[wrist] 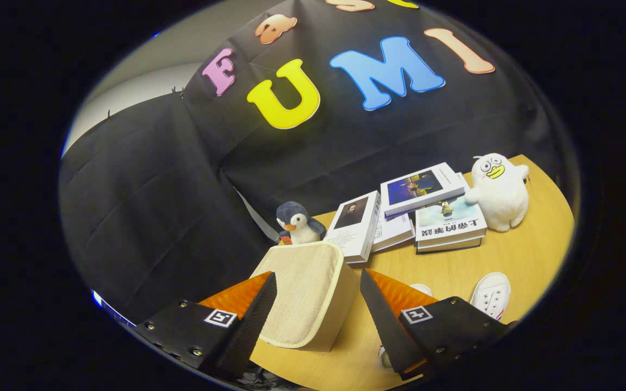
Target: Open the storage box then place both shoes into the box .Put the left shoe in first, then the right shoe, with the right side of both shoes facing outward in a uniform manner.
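- A staged recording booth rather than a lived-in room: black cloth [182, 179] hangs as a backdrop behind a round-edged wooden table [530, 255], with a pale wall [144, 87] showing above the cloth.
- Household props set the scene: a stack of books [427, 212], a penguin plush [296, 224] and a white duck plush [500, 190] near the back of the table.
- A beige fabric storage box [305, 293] sits between the spread fingers of the gripper [318, 320].
- White shoes [491, 296] lie beside it, possibly a pair; partly hidden.
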Motion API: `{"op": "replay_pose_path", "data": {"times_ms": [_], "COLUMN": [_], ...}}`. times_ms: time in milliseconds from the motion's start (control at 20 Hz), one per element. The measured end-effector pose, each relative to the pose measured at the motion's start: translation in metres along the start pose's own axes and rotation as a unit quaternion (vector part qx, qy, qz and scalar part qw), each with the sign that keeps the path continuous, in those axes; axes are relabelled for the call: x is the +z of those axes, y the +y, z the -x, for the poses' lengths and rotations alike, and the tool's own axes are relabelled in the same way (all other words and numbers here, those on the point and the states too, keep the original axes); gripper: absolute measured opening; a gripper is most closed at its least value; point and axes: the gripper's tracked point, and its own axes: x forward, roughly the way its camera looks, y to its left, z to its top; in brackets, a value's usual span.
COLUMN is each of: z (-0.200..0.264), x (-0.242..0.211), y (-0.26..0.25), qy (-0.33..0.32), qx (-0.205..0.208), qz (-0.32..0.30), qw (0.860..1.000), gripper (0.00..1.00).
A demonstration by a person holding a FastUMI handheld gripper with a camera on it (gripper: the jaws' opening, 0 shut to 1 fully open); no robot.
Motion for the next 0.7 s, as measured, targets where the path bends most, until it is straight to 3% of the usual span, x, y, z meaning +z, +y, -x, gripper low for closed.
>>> {"op": "replay_pose_path", "data": {"times_ms": [400, 700], "z": [-0.059, -0.086], "x": [-0.062, -0.090], "y": [0.003, -0.002], "qy": [0.106, 0.153], "qx": [0.072, 0.096], "qz": [-0.065, -0.125], "qw": [0.990, 0.976], "gripper": [0.94, 0.95]}}
